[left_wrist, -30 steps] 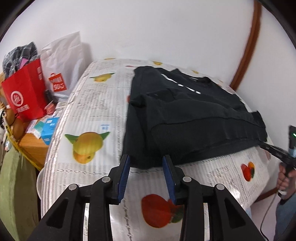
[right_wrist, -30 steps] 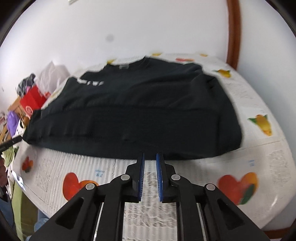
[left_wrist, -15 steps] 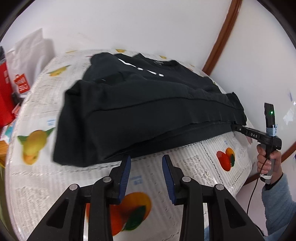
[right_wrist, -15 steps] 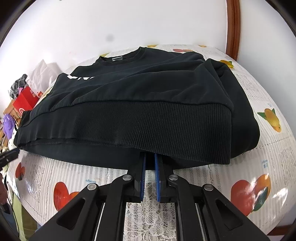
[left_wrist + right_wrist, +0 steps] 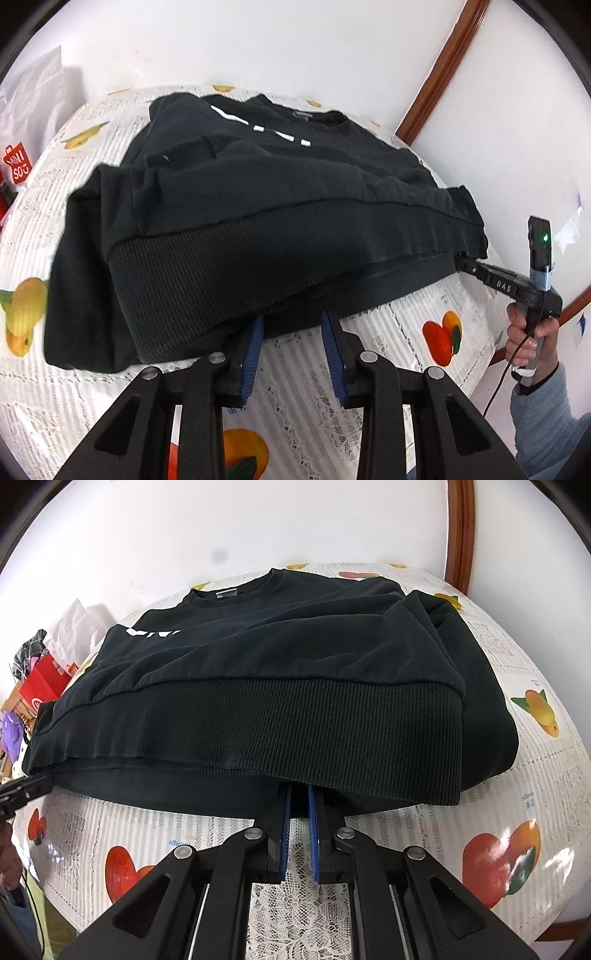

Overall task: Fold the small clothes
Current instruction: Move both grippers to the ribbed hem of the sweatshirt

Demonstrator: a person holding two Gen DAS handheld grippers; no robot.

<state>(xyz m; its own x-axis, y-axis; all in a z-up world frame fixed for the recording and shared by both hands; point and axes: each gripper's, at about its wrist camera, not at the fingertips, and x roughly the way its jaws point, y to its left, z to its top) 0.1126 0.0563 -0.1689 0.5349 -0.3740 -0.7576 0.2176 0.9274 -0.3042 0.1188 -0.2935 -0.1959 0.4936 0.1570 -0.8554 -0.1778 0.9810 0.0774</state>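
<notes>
Sweatshirt (image 5: pixel 295 672) hem pinched in right tongs (image 5: pixel 300 794); left tongs (image 5: pixel 291 317) parted, empty

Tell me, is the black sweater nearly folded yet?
About halfway. Done: the black sweater lies on the table with its sleeves tucked across the body. In hand: the right gripper seems to pinch the lifted ribbed hem; the left gripper is open at the hem's edge. Left: probably grip there too, then fold the bottom toward the collar.
</notes>
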